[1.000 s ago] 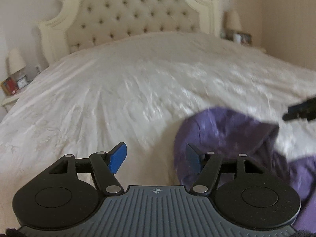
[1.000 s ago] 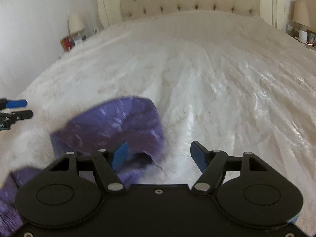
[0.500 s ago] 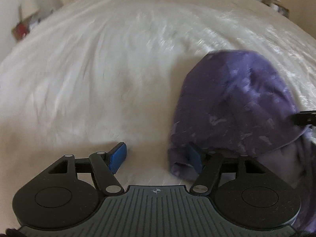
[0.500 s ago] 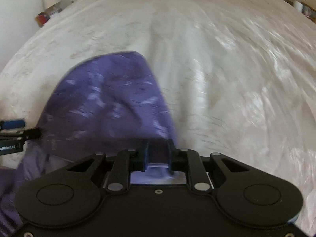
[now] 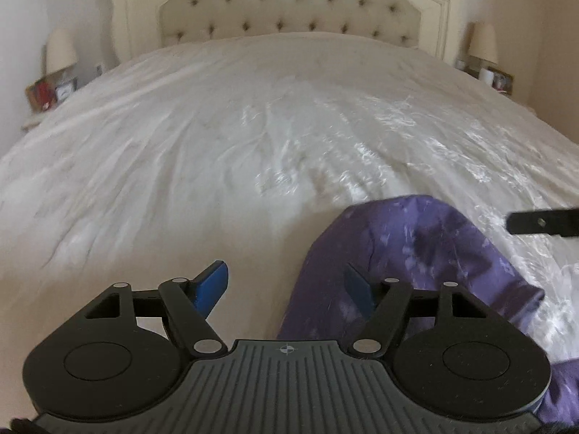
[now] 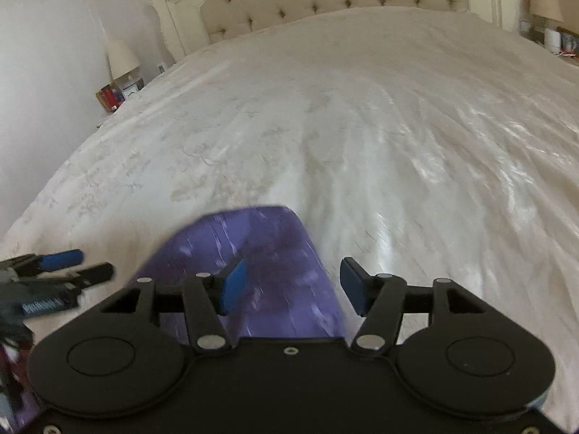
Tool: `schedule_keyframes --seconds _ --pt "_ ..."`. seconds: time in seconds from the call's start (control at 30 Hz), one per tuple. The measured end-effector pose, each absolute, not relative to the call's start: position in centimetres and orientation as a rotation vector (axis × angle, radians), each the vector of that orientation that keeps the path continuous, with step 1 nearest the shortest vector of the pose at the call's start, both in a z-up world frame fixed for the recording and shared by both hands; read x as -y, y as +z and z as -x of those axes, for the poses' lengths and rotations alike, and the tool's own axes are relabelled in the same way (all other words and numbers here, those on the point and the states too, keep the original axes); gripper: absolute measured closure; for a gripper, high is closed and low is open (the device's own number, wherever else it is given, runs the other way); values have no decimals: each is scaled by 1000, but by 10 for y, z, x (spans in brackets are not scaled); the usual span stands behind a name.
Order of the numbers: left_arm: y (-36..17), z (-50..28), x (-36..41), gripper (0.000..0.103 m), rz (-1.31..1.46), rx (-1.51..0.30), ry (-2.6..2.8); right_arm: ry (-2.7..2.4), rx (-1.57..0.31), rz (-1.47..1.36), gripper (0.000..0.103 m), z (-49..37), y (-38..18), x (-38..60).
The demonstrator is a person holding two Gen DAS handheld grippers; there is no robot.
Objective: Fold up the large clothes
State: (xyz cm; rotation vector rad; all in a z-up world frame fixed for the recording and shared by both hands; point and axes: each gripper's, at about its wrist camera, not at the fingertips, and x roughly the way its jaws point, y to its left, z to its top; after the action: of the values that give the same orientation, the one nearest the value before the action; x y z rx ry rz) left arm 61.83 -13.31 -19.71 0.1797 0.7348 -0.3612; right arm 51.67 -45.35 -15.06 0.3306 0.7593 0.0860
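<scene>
White bed (image 5: pixel 202 166) fills both views; purple garment (image 5: pixel 427 253) lies lower right in left view. Left gripper (image 5: pixel 286 289) fingers apart, empty; right gripper (image 6: pixel 293 282) fingers just opened, straddling garment's edge.

Both wrist fisheyes look low and close from the foot of the cream satin-covered bed (image 5: pixel 217 152) toward the tufted cream headboard (image 5: pixel 289 3), angled downward, sharing the crumpled purple patterned garment (image 5: pixel 427 253) (image 6: pixel 260 253).
</scene>
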Motion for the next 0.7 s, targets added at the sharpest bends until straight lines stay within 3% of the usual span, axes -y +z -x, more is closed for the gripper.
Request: schedule_keyframes --seconds 0.37,0.43,0.53,0.6,0.7 --pt "-257 -677 151 32 -332 -885 -230 49 -883 -296 42 -586 -188 434" --pt "-268 -682 140 15 -304 -894 -238 17 -935 -310 43 -590 -205 440" --pt "-273 -685 128 6 -275 -893 -253 22 -961 -344 44 -592 -220 447" --pt "-271 -687 124 6 -264 -901 -273 28 -969 -362 44 -594 -221 450" --pt "-254 -687 118 22 -237 -914 -292 60 -965 -358 40 -593 -211 453"
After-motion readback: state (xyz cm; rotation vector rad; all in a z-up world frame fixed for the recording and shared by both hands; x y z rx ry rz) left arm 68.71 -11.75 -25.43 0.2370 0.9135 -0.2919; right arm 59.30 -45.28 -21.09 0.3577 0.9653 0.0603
